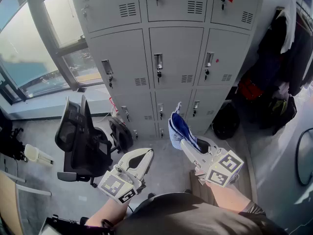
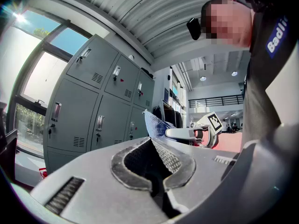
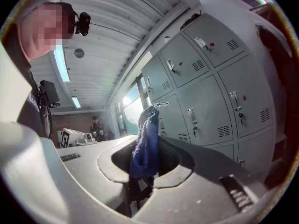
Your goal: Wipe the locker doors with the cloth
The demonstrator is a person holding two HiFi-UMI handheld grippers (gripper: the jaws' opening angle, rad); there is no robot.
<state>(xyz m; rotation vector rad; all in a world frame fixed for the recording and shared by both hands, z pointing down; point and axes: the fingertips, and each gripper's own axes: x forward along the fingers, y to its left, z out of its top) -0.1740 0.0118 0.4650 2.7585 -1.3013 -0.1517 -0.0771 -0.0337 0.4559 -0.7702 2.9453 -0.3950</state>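
Grey locker doors (image 1: 176, 58) with handles and keys stand ahead of me; they also show as lockers (image 2: 79, 111) and lockers (image 3: 210, 97) in the two gripper views. My right gripper (image 1: 185, 143) is shut on a blue cloth (image 1: 178, 127), which sticks up from its jaws a short way in front of the lower lockers. From the right gripper's own camera, the cloth (image 3: 145, 143) hangs between the jaws of that gripper (image 3: 150, 136). My left gripper (image 1: 145, 155) is lower and to the left, shut with nothing in it. The left gripper (image 2: 152, 141) looks past its jaws at the cloth (image 2: 153, 124).
A black office chair (image 1: 80, 141) stands at the left, with a dark backpack (image 1: 120, 133) by the locker base. A large window (image 1: 39, 43) fills the left wall. Dark clothes (image 1: 288, 58) and a black bag (image 1: 227, 121) crowd the right side.
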